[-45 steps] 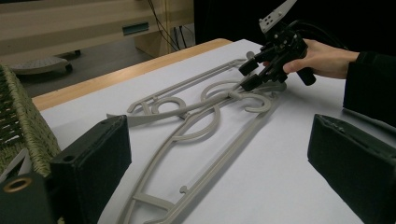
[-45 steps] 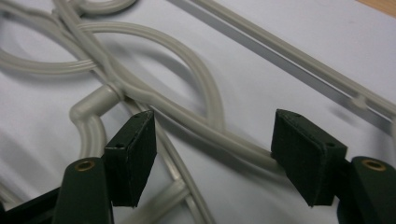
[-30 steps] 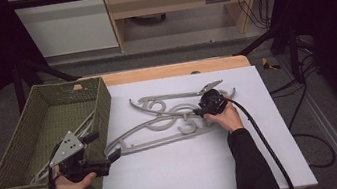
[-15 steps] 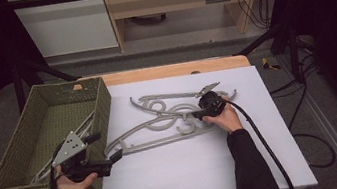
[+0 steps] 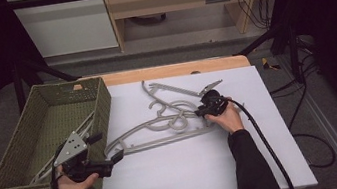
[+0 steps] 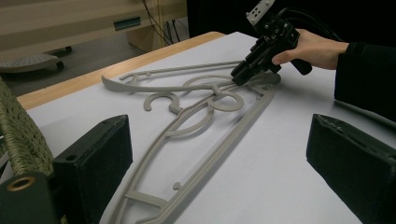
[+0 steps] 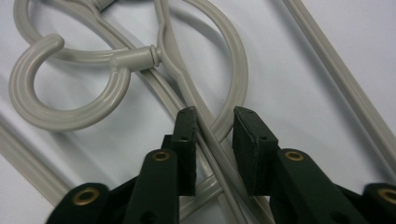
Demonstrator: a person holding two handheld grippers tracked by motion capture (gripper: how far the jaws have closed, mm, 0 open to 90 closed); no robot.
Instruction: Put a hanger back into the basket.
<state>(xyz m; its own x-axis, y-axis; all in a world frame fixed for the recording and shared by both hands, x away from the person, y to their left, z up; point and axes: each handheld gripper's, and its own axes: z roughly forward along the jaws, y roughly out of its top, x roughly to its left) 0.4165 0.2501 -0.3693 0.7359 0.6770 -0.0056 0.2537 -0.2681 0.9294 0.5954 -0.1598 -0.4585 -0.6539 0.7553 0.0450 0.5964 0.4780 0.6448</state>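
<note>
Straddling grey hanger (image 7: pixel 212 135) bars, right claw (image 7: pixel 214 125) tipped steeply down

I'm seeing a green woven basket (image 5: pixel 11 153) sitting at the left of the white table (image 5: pixel 178 174), and black cables (image 5: pixel 309 134) lying on the floor beyond its right edge.

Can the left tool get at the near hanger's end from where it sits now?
Probably yes: the left tool is open, level with the grey hanger's end, with bare table between; the basket stands aside.
</note>
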